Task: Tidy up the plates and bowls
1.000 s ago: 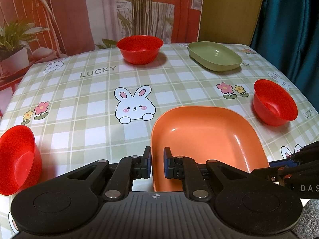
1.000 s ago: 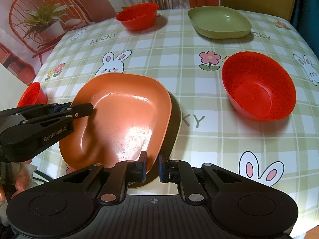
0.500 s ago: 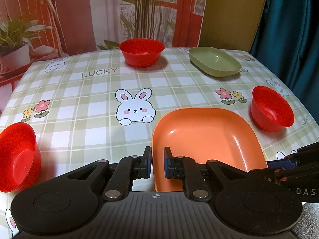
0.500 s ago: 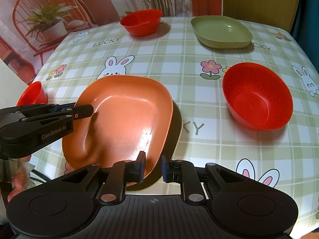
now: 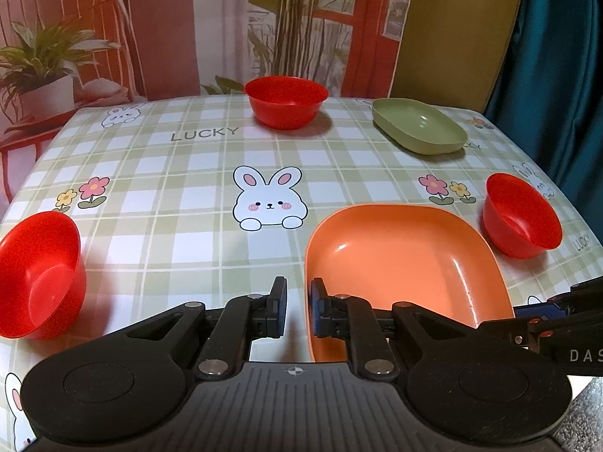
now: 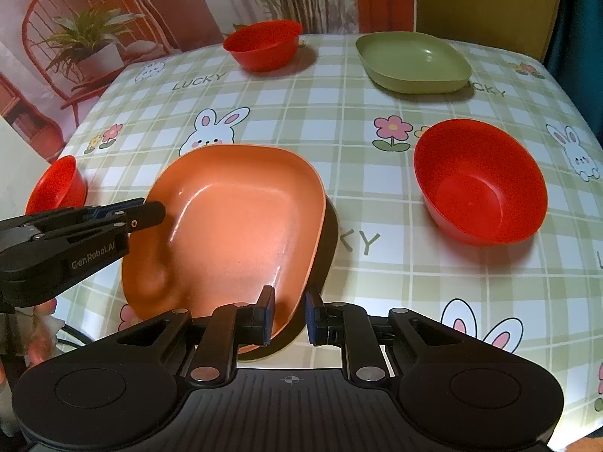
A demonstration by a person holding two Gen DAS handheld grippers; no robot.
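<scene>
Orange plate [image 6: 233,222] sits near the table's [image 5: 181,241] near edge, stacked on a darker plate [image 6: 328,248] w/ only its right rim showing. Left gripper [image 5: 297,303] is at the plate's left rim, fingers nearly together and starting to part; the rim stands betw. them, pads look just clear of it. Right gripper [image 6: 288,316] straddles the near right rim, fingers narrowly apart, not pressing. Around it: one red bowl [image 6: 478,184] just right of the plates, a 2nd red bowl [image 5: 37,275] at the left edge, a 3rd red bowl [image 5: 286,101] at the far edge, green plate [image 5: 418,126] towards the far right corner. Nothing lies betw. plates and bowls. Bunny-print check cloth covers the table; plant backdrop [image 5: 233,26] behind.
</scene>
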